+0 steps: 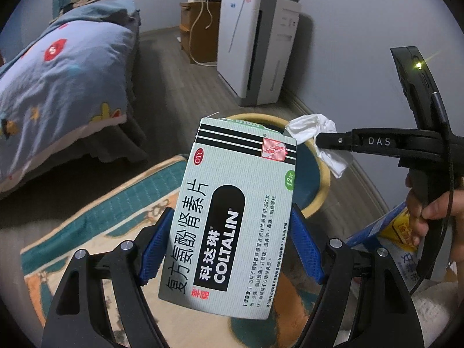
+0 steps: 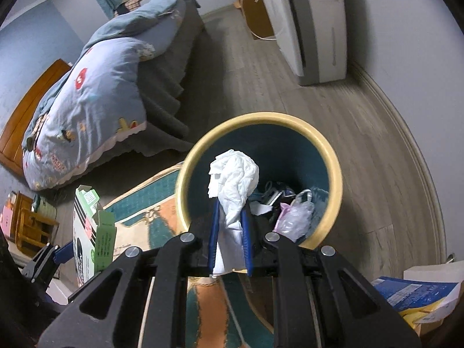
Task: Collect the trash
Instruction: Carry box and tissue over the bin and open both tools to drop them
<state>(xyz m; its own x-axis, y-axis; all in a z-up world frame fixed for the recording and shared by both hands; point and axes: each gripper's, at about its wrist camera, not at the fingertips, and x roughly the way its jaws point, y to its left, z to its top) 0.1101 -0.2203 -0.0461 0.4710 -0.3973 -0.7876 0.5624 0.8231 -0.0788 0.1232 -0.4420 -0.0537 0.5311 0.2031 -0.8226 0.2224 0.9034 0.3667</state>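
Left wrist view: left gripper (image 1: 232,249) spread wide, blue pads (image 1: 155,249) pressed on both long edges of a pale green medicine box (image 1: 229,217), held face-up and tilted.
Box position: its far end overlaps the near rim of the bin (image 1: 319,185); top flap looks open.
Right gripper from the left: right gripper (image 1: 319,140) reaches in from the right edge, a crumpled white tissue (image 1: 316,130) at its tip, over the bin's right rim.
Hand: a hand (image 1: 426,211) grips the right tool's handle at the right edge.
Right wrist view: jaws nearly closed, pinching the tissue (image 2: 233,185) between the pads (image 2: 214,232); the wad stands up past the fingertips, above the bin's opening.
Bin: round, cream rim (image 2: 185,179), dark teal inside, standing half on a rug (image 2: 150,217), half on wood floor (image 2: 362,145).
Bin contents: a clear plastic bag (image 2: 295,214) and dark scraps at the bottom.
Box from the right: seen at the lower left (image 2: 92,232), beside the bin, clamped in the other gripper (image 2: 62,253).
Surroundings: bed (image 2: 95,110) behind the bin; white appliance (image 2: 316,23) by the wall.
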